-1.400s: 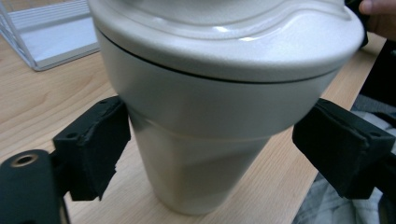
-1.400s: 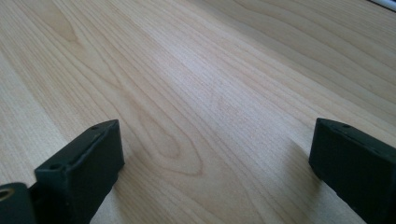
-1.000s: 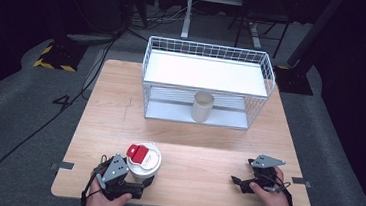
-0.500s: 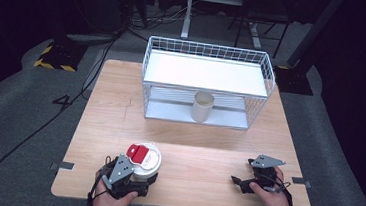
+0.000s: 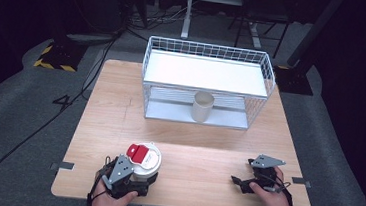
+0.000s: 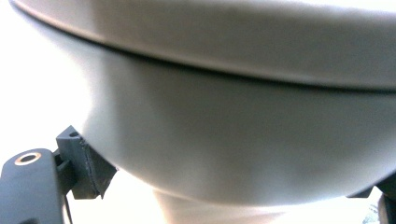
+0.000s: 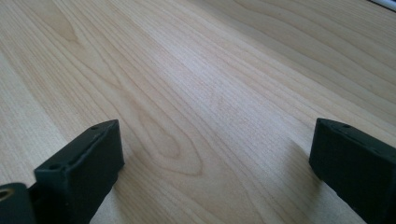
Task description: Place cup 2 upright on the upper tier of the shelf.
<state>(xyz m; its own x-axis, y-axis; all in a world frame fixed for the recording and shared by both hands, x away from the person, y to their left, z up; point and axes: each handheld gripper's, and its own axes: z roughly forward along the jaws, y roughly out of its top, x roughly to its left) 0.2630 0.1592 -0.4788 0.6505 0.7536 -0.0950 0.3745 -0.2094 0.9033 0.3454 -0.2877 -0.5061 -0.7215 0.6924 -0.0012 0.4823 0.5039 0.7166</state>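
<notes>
A pale paper cup [image 5: 145, 161] with a white lid and a red tab stands near the table's front left edge. My left gripper [image 5: 140, 178] reaches around its lower part from the person's side. Its jaws have just been closing with the cup between them. In the left gripper view the cup's wall [image 6: 233, 140] looms close, and the left pad [image 6: 88, 170] rests against it. My right gripper [image 5: 242, 172] lies low over the front right of the table, open. Between its black jaws [image 7: 215, 158] there is bare wood.
A white wire basket [image 5: 208, 82] with a shelf stands at the back of the wooden table [image 5: 207, 150]. A beige cup [image 5: 203, 106] sits in its lower level. Dark floor, cables and stands surround the table.
The left gripper's jaws have drawn in around the lidded cup. The cup and the right hand have stayed where they were.
</notes>
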